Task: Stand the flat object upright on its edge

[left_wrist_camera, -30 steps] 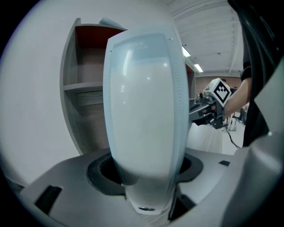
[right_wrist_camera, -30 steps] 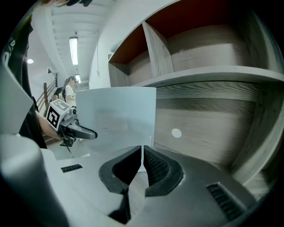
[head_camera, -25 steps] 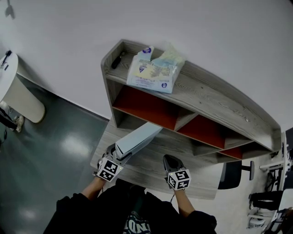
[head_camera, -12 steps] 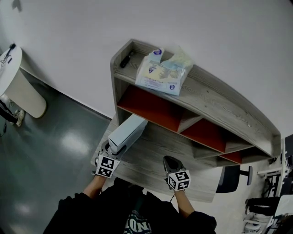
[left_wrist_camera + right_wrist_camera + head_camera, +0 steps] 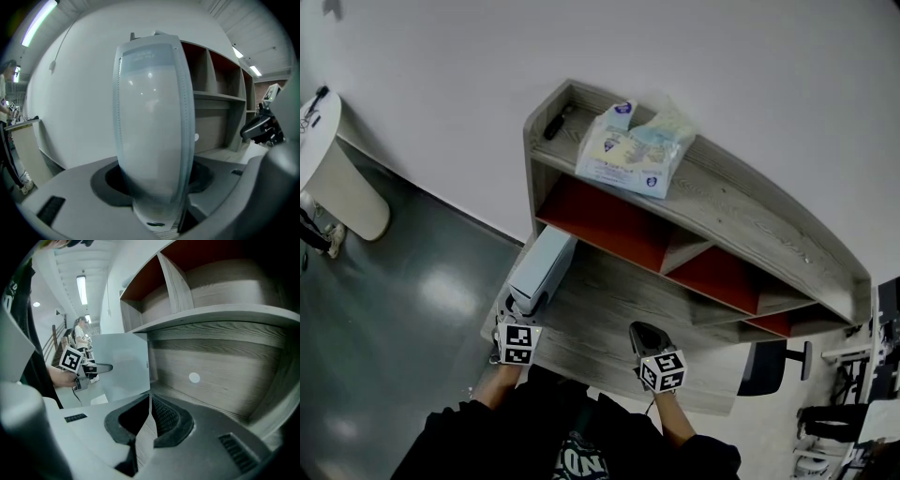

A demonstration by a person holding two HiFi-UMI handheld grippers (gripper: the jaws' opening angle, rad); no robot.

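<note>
The flat object [image 5: 542, 270] is a pale, thin white case. It stands with its narrow edge up over the left end of the grey desk [image 5: 609, 319]. My left gripper [image 5: 521, 307] is shut on its near end. In the left gripper view the flat object [image 5: 152, 126] rises upright between the jaws of the left gripper [image 5: 155, 211]. The right gripper view shows the flat object's [image 5: 119, 369] broad face side-on, with the left gripper [image 5: 91, 368] behind it. Whether its lower edge touches the desk I cannot tell. My right gripper [image 5: 645, 334] is shut and holds nothing; its closed jaws [image 5: 149, 420] point at the shelf unit.
A wooden shelf unit [image 5: 750, 216] with red-backed compartments stands at the desk's far side. A plastic-wrapped pack [image 5: 633, 150] and a small black thing [image 5: 555, 122] lie on its top. A chair [image 5: 773, 361] is at the right, a white round table [image 5: 323, 169] at the left.
My left gripper has swung the flat object leftward, away from the shelf opening to the desk's left end, and rolled it from broad face up onto its edge. The right gripper stayed still.
</note>
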